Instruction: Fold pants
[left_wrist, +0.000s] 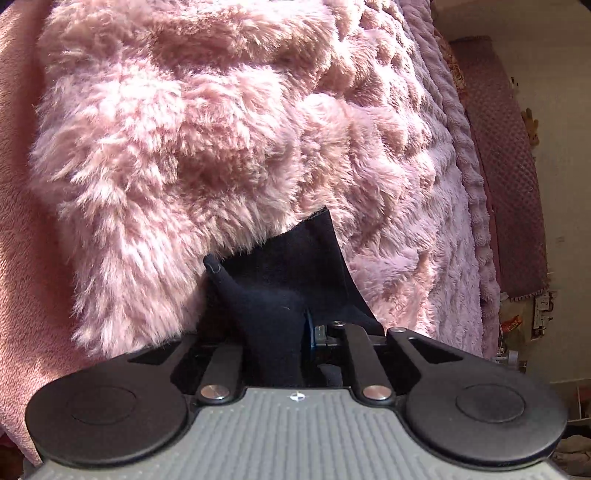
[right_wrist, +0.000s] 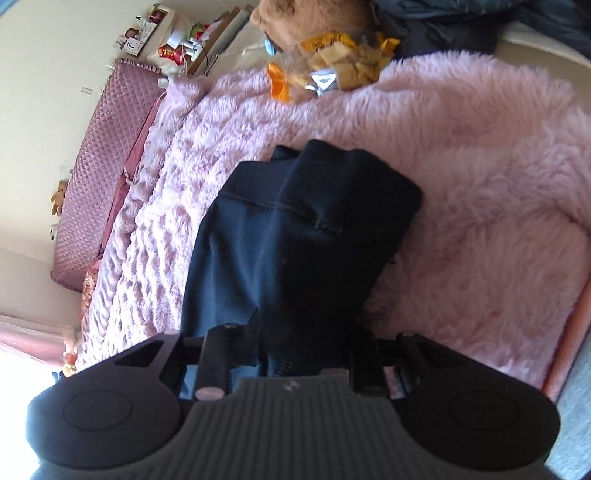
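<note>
The dark navy pants (right_wrist: 295, 236) lie on a bed covered by a shaggy pink fur blanket (right_wrist: 480, 192), with their far end folded into a thick rounded bundle and a stitched seam running across the cloth. To the left of the fur there is a paler pink quilted bedspread (right_wrist: 155, 229), and beyond it a mauve padded headboard (right_wrist: 88, 177) stands against the cream wall. At the far edge of the bed a brown plush toy (right_wrist: 291, 22) sits among orange and yellow ribbons, and a cluttered shelf of small items is seen far left.

In the right wrist view, the near end of the pants runs down into the right tool (right_wrist: 295, 354). The cloth hides its fingers, so I cannot tell whether the jaws pinch it or stand slightly apart.

In the left wrist view, the left tool (left_wrist: 291, 332) is close above the fur blanket (left_wrist: 207, 140), which fills most of the frame. A flap of the dark pants (left_wrist: 288, 266) rises from between the jaws, one corner pointing far and a rolled fold leaning left. The cloth bunches in the narrow gap, and a blue finger pad shows beside it; the jaws are close together with the cloth between them, but I cannot tell whether they press on it. The quilted bedspread (left_wrist: 436, 206) and the headboard (left_wrist: 509, 177) run along the right side
</note>
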